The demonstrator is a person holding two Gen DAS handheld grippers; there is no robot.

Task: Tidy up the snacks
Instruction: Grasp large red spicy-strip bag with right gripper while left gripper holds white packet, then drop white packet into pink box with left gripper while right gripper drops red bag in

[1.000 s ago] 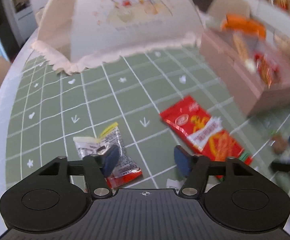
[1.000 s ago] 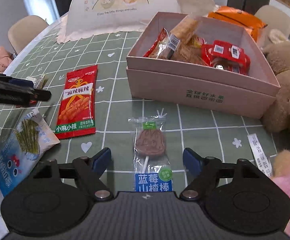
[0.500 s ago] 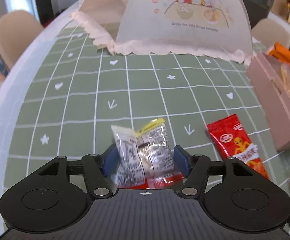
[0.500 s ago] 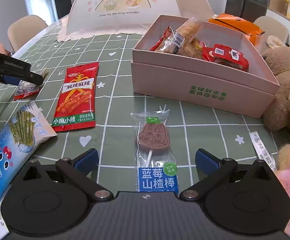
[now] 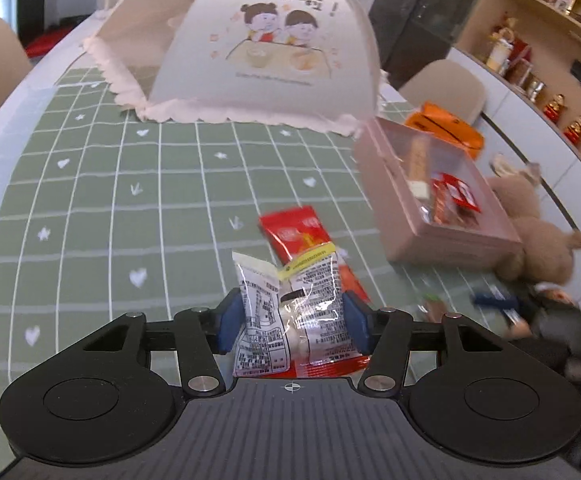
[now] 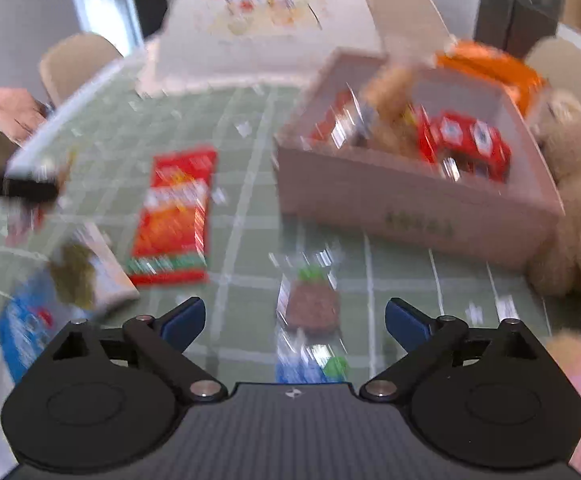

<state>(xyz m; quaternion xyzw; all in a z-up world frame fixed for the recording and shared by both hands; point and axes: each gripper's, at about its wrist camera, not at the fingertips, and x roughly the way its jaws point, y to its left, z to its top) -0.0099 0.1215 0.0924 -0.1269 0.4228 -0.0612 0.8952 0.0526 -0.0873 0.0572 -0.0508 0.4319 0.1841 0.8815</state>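
Pink box (image 5: 450,240): open-topped on green grid tablecloth (image 5: 130,208), holding red packets (image 5: 456,196) and other wrapped snacks | Left gripper (image 5: 292,322): jaws just narrowed, pads clamping clear printed snack packet (image 5: 294,312), raised off cloth | Right gripper (image 6: 294,320): jaws spread wide, holding nothing, above wrapped lollipop (image 6: 310,304) lying on cloth

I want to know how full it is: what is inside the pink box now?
Inside the pink box I see red packets and a long tan wrapped snack. What lies beneath them is covered, and the right wrist view is too blurred to add more.
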